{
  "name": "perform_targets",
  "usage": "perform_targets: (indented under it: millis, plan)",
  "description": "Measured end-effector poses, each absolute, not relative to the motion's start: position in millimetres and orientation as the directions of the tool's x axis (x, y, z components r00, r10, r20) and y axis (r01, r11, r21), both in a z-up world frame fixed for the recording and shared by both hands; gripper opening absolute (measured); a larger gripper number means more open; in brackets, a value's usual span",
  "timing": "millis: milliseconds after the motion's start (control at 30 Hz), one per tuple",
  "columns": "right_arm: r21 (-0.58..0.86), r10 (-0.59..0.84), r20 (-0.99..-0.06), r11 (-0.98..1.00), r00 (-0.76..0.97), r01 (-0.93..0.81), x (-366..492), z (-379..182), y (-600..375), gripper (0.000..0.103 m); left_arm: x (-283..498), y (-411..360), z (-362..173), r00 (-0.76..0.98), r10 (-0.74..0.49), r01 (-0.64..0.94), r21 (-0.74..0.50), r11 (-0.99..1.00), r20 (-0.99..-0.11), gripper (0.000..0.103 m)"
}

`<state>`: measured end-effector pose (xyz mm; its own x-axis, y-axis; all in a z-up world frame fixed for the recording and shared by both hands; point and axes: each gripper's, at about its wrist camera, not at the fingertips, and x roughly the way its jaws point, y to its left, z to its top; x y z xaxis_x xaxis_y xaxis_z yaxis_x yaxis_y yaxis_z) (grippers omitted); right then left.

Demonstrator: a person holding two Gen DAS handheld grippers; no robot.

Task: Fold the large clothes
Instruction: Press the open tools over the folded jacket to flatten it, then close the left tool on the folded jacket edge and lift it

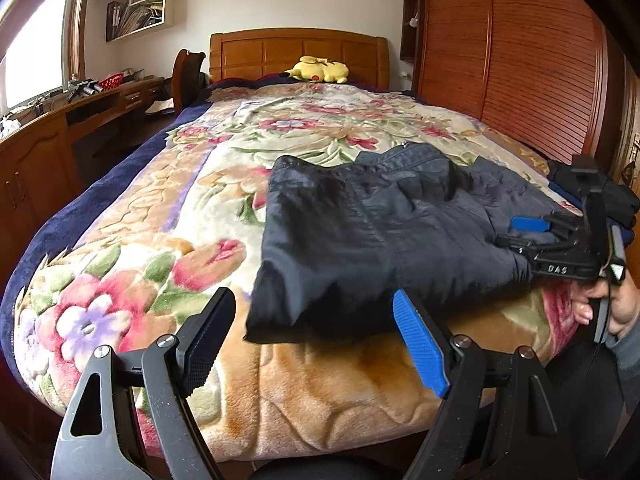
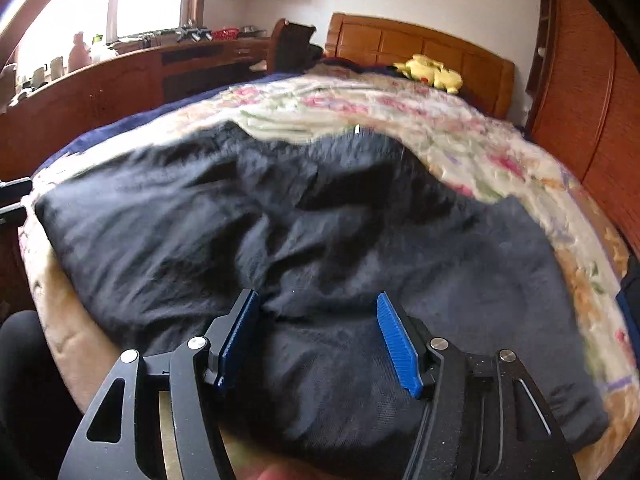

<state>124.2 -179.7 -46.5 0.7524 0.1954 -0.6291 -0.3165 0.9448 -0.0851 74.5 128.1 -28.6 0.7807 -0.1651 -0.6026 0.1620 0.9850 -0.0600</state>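
Dark navy jacket (image 1: 360,232) lay folded into rough rectangle on floral blanket (image 1: 200,208), toward near right part of bed. Fabric thin, slightly shiny, creased; seam ran lengthwise down its middle. Collar end with small zip pull lay farthest away, bunched and rumpled. Near edge lay flat, close to bed's foot. In right wrist view, jacket (image 2: 320,240) blurred, wrinkled.

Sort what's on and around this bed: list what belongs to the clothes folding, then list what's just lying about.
For the folding:
dark jacket
left tool
right tool
stack of dark clothes

Lying about:
yellow plush toy
floral blanket
red basket
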Motion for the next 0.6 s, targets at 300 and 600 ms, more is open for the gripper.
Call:
perform_targets:
  millis: [300, 600]
  plan:
    - [-0.113, 0.178, -0.586, 0.948, 0.791, -0.298, 116.9, -53.1, -174.4, 0.064, 81.7, 133.8, -38.5, 0.756, -0.158, 0.134, -0.085, 0.987, -0.635, 0.082]
    - [-0.101, 0.15, -0.614, 0.959, 0.775, -0.265, 116.3, -49.4, -173.0, 0.065, 83.9, 154.9, -46.9, 0.764, -0.136, 0.062, -0.138, 0.989, -0.631, 0.082]
